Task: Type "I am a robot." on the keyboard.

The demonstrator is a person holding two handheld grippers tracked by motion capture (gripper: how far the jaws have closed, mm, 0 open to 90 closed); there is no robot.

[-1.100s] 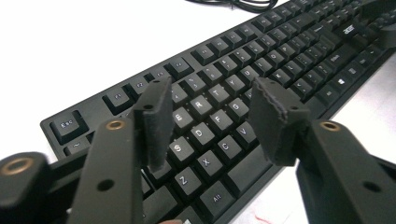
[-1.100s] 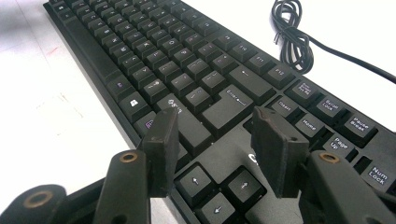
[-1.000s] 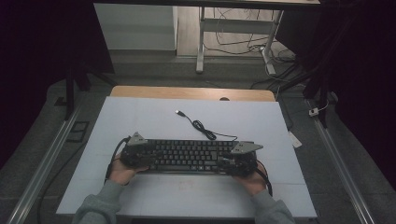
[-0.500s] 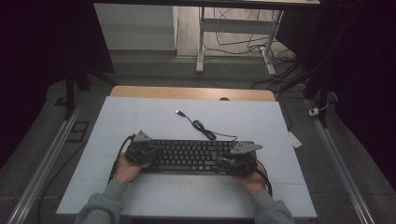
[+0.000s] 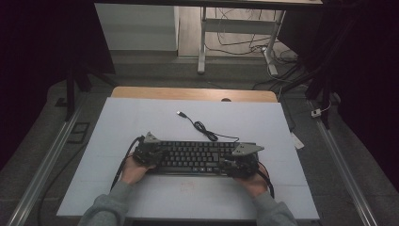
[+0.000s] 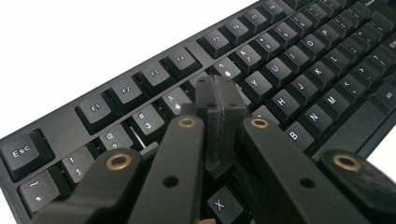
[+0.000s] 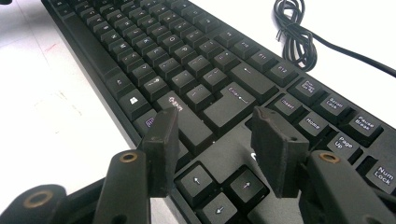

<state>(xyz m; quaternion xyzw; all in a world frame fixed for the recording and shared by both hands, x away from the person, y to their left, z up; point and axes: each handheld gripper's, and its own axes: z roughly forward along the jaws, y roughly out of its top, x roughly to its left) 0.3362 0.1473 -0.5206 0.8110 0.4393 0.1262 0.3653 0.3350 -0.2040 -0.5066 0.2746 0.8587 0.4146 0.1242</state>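
- White desk point(image 5: 141, 117) carries a black keyboard point(image 5: 195, 157), its cord point(image 5: 202, 128) coiled just beyond.
- Left tool point(image 6: 222, 100) has just pressed its jaws together, nothing between, tips over the number row.
- Right tool point(image 7: 217, 140) stands spread, arrow keys just beneath.

A black keyboard point(image 5: 200, 157) lies across the near middle of the white desk point(image 5: 141, 117). The left gripper point(image 5: 147, 153) sits over its left end, the right gripper point(image 5: 241, 161) over its right end, a hand behind each. The keyboard's cable point(image 5: 202, 127) snakes toward the far edge, its plug lying free
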